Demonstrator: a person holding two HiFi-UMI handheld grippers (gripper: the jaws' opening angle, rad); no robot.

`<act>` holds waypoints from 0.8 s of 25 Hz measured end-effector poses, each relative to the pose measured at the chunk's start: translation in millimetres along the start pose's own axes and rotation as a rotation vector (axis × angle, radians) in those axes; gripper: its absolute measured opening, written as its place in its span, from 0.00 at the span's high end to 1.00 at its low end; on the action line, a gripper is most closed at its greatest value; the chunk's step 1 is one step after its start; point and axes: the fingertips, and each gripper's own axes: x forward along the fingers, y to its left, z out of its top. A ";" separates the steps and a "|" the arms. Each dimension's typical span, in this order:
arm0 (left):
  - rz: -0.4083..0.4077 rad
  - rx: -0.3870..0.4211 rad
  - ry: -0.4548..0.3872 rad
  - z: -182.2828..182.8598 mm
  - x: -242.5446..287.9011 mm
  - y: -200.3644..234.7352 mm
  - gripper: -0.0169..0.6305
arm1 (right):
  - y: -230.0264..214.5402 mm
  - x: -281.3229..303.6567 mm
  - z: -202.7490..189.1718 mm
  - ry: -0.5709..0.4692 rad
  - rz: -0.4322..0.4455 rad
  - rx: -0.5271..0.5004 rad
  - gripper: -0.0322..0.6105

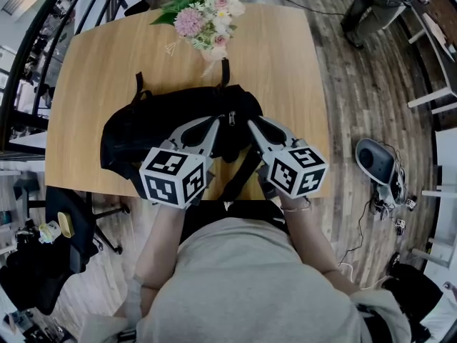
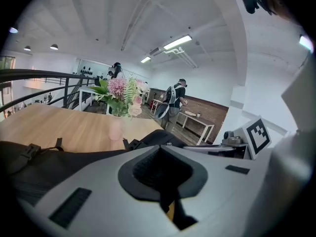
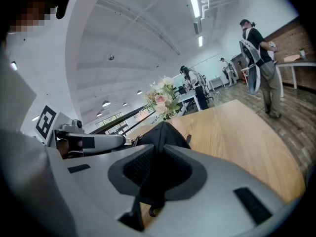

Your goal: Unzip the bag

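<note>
A black backpack (image 1: 164,123) lies on the wooden table (image 1: 107,63), close to its near edge. A small metal zip pull (image 1: 230,117) shows on top of the bag, between the two grippers. My left gripper (image 1: 211,126) is shut on a fold of the bag's black fabric just left of the pull; the left gripper view shows that fabric pinched in my left gripper (image 2: 159,151). My right gripper (image 1: 251,124) sits just right of the pull. The right gripper view shows my right gripper (image 3: 159,148) shut on a ridge of the bag (image 3: 164,131).
A bunch of pink and white flowers (image 1: 207,16) lies at the table's far edge. A bag strap (image 1: 239,177) hangs over the near edge. An office chair (image 1: 64,227) stands on the left, and a grey object (image 1: 378,161) is on the floor to the right. A person (image 3: 256,38) stands far off.
</note>
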 end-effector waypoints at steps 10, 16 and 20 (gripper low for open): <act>0.077 -0.013 -0.010 -6.7 -21.6 25.5 0.94 | -7.9 -1.5 4.0 -0.018 -0.021 0.017 0.84; 0.102 -0.006 -0.009 -4.9 -40.6 48.1 0.94 | -14.5 -1.8 3.1 -0.039 -0.083 0.046 0.84; 0.100 -0.011 -0.008 -6.3 -56.4 63.4 0.94 | -15.2 -3.9 11.3 -0.074 -0.140 0.047 0.84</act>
